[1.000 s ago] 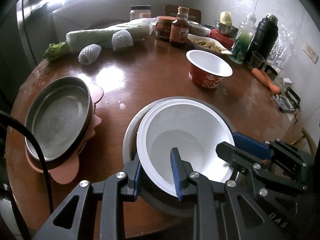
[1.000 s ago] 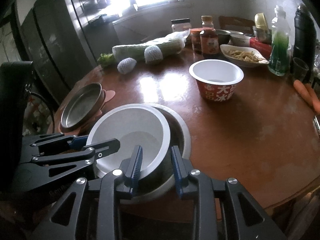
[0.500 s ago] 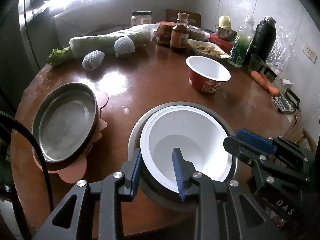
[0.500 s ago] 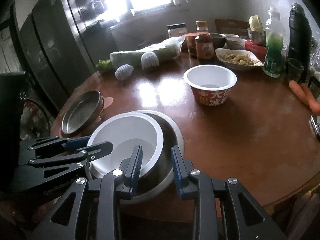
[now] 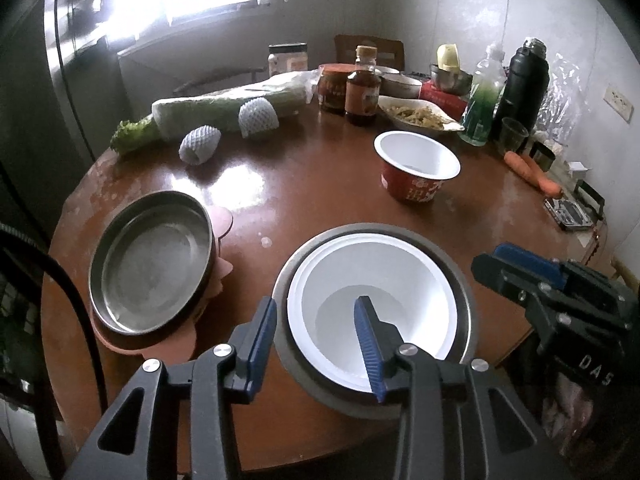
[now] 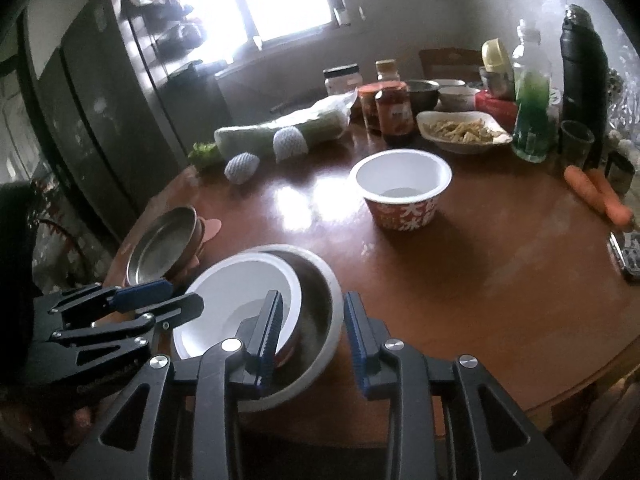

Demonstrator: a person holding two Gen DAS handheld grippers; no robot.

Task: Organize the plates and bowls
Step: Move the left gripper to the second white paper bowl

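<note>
While both grippers' fingers (image 5: 366, 340) spread, white bowl (image 5: 372, 276) nests inside steel bowl (image 5: 460, 280).

My white bowl (image 5: 372, 312) sits upright, nested inside the steel bowl (image 5: 456, 276). Left of the steel bowl, a steel plate (image 5: 150, 276) rests on pink plates (image 5: 160, 346).

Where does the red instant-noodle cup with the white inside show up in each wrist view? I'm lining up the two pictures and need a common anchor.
Left wrist view: the noodle cup stands right of centre in the upper half, on the brown table, beyond the nested white bowl.
Right wrist view: the noodle cup stands just right of centre, above the middle.
Shared landmark: the dark sauce bottle, behind the cup in both.
</note>
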